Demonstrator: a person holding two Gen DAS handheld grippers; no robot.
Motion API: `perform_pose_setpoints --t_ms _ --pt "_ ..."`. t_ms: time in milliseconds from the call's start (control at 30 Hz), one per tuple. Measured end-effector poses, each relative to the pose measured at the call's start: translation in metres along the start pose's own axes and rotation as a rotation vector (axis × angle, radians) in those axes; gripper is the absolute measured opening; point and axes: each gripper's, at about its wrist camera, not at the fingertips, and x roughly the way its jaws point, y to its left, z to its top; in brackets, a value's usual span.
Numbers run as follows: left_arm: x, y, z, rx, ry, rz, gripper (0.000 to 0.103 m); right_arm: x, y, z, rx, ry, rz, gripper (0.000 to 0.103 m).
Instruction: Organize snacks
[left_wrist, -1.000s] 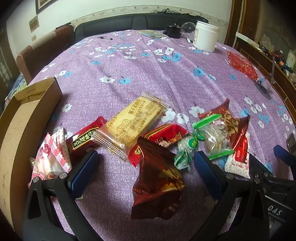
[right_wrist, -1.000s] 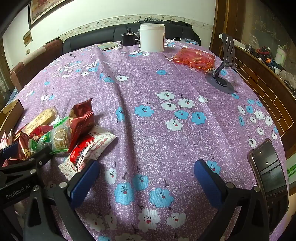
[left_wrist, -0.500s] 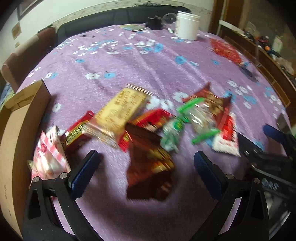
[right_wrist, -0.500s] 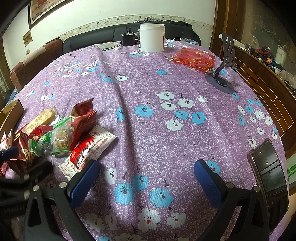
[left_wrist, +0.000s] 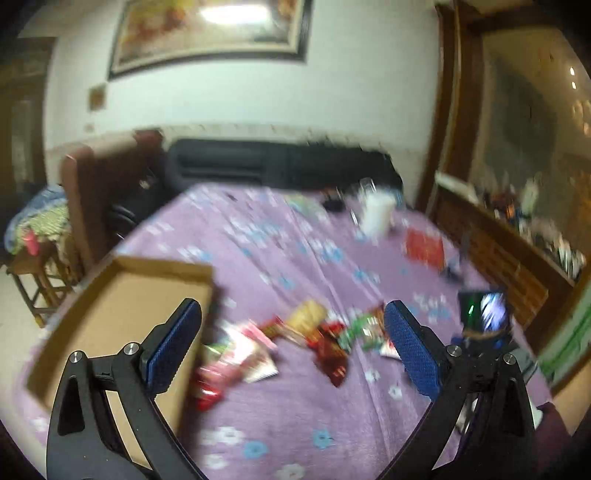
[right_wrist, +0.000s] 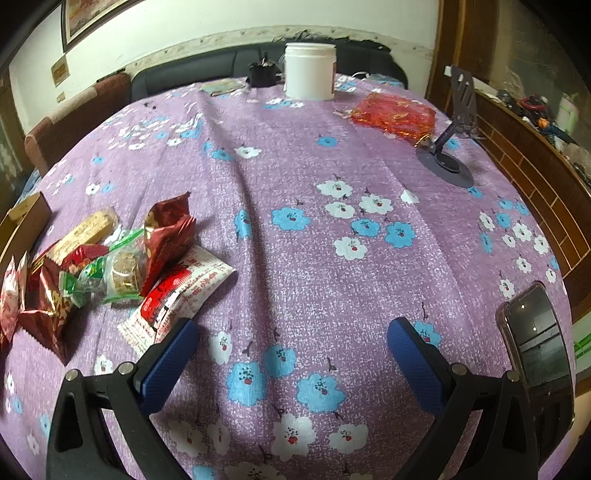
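Observation:
A heap of snack packets (left_wrist: 295, 343) lies on the purple flowered tablecloth (left_wrist: 295, 258), blurred in the left wrist view. It also shows in the right wrist view (right_wrist: 110, 266): a yellow biscuit pack (right_wrist: 86, 232), a dark red bag (right_wrist: 166, 232), a green-trimmed clear pack (right_wrist: 118, 273), a red-and-white packet (right_wrist: 177, 295). An open cardboard box (left_wrist: 122, 317) sits left of the heap. My left gripper (left_wrist: 291, 343) is open, high above and back from the snacks. My right gripper (right_wrist: 291, 358) is open and empty over bare cloth, right of the heap.
A white jar (right_wrist: 309, 72), a red foil bag (right_wrist: 393, 116) and a phone stand (right_wrist: 450, 147) are at the table's far side. A phone (right_wrist: 535, 350) lies by the right edge. A black sofa (left_wrist: 277, 166) and a chair (left_wrist: 99, 192) stand behind.
My left gripper has pulled up and back from the snack heap, so its view now takes in the whole table, the box and the wall. The right gripper has stayed still.

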Motion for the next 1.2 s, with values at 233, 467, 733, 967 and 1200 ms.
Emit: perform_pose_setpoints --t_ms 233,467,733,967,1200 --pt "-0.073 0.035 0.019 -0.069 -0.133 0.027 0.100 -0.003 -0.004 -0.004 0.016 0.014 -0.018 0.098" --pt "-0.133 0.047 0.040 -0.055 -0.242 0.055 0.100 -0.094 -0.007 -0.009 0.000 -0.174 -0.048 0.086" --pt "-0.194 0.046 0.123 0.055 -0.385 0.163 0.100 -0.280 -0.002 0.049 -0.068 -0.537 -0.057 0.086" --pt "-0.156 0.066 0.177 0.014 -0.242 0.112 0.100 -0.324 0.004 0.092 -0.064 -0.552 0.086 0.096" --pt "-0.029 0.070 0.099 -0.020 0.073 -0.040 0.100 -0.169 0.053 0.050 -0.118 -0.217 0.309 0.056"
